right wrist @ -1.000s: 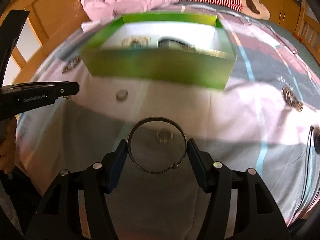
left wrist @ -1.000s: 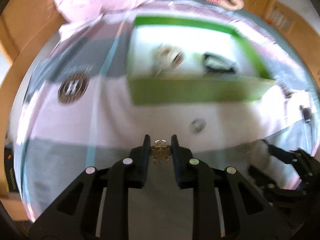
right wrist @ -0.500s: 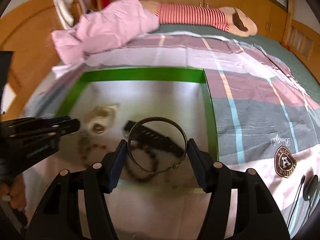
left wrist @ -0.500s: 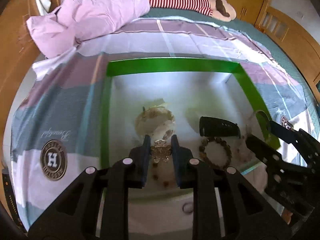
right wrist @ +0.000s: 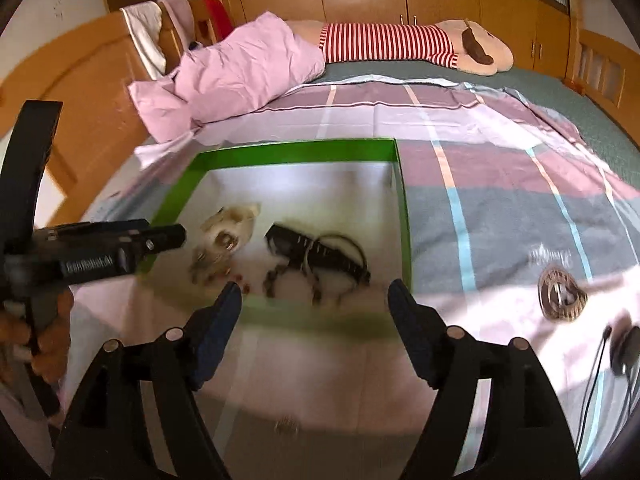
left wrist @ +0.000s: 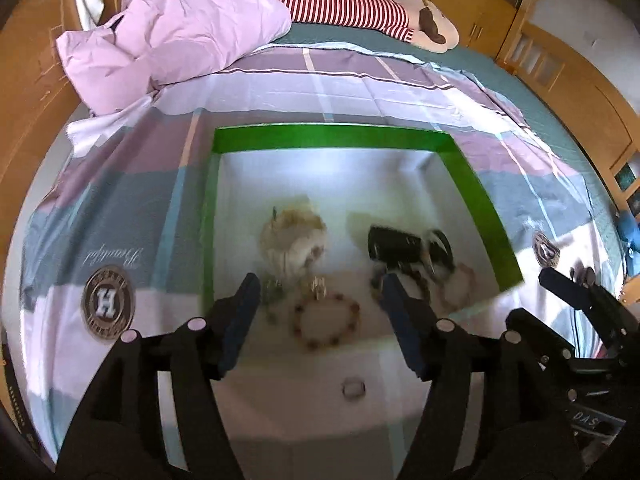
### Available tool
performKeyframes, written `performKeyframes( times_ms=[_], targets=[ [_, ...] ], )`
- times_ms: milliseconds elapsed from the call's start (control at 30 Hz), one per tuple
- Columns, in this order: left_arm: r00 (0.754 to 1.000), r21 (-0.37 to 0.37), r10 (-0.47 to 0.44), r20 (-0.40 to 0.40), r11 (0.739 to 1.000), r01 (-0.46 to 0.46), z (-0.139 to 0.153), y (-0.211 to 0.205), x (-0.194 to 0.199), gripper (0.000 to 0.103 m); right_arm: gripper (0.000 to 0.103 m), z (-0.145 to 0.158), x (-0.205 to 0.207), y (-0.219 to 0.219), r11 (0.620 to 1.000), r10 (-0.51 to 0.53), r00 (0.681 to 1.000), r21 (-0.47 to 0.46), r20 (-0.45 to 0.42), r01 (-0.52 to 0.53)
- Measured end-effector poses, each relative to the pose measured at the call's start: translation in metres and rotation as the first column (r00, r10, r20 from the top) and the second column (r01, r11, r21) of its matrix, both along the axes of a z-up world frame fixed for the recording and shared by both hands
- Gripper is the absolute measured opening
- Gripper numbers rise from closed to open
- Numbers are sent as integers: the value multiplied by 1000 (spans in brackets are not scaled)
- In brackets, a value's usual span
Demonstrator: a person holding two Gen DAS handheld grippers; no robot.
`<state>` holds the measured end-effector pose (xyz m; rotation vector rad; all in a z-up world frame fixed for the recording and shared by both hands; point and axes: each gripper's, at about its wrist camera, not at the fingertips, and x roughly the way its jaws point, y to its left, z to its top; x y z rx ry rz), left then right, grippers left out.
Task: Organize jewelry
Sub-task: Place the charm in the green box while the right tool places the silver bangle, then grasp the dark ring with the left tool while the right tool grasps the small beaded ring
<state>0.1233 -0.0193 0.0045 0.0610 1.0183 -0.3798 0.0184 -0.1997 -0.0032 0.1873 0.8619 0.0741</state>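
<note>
Now both grippers, left (left wrist: 318,288) and right (right wrist: 314,292), fingers apart, empty; one green box (left wrist: 332,136).

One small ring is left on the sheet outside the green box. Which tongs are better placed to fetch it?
Left, marginally. The left tongs are open, with the ring almost centred just below them. The right tongs, also open, see it left of centre.

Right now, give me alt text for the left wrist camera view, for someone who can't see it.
The left gripper hangs open and empty over a green-rimmed box on a patchwork bedspread. The box holds a beaded bracelet, a black clip and other blurred jewelry. A small ring lies on the bedspread just outside the box's near edge, and the right gripper shows at the right edge.
</note>
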Motion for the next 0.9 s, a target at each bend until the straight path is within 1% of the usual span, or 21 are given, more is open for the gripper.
performKeyframes(
  times_ms=[67, 133, 200, 233, 367, 467, 567, 600, 733, 833, 900],
  targets=[
    [1000, 9, -11, 0, 1000, 11, 3, 4, -19, 64, 74, -14, -15, 2, 1000, 6, 999, -2, -44, -6],
    [1000, 19, -25, 2, 1000, 24, -2, 7, -38, 64, 74, -36, -26, 7, 1000, 13, 995, -22, -100, -15],
    [999, 45, -33, -15, 998, 34, -15, 8, -51, 64, 74, -53, -34, 10, 1000, 18, 989, -6, -144, -19],
    [999, 74, -28, -35, 997, 30, -26, 8, -57, 63, 74, -59, -38, 13, 1000, 24, 987, 3, -160, -24],
    [998, 123, -19, -66, 992, 27, -47, 2, -68, 63, 74, -68, -43, 26, 998, 54, 982, -4, -179, -56],
    [998, 141, -32, -53, 989, 39, -48, -4, -72, 63, 71, -68, -40, 38, 996, 78, 982, -39, -174, -86],
    [998, 154, -40, -48, 987, 47, -50, -7, -74, 66, 63, -71, -37, 46, 993, 96, 979, -51, -180, -107],
    [998, 159, -39, -48, 986, 46, -50, -7, -75, 67, 58, -73, -35, 47, 992, 101, 978, -52, -183, -112],
    [998, 174, -28, -51, 984, 37, -52, -5, -72, 67, 46, -83, -28, 53, 990, 116, 970, -51, -213, -130],
    [998, 173, -26, -51, 984, 34, -52, -5, -71, 68, 46, -87, -31, 58, 986, 131, 965, -67, -225, -150],
    [998, 173, -26, -49, 984, 34, -52, -5, -71, 69, 46, -86, -34, 59, 984, 152, 961, -55, -230, -169]
  ],
)
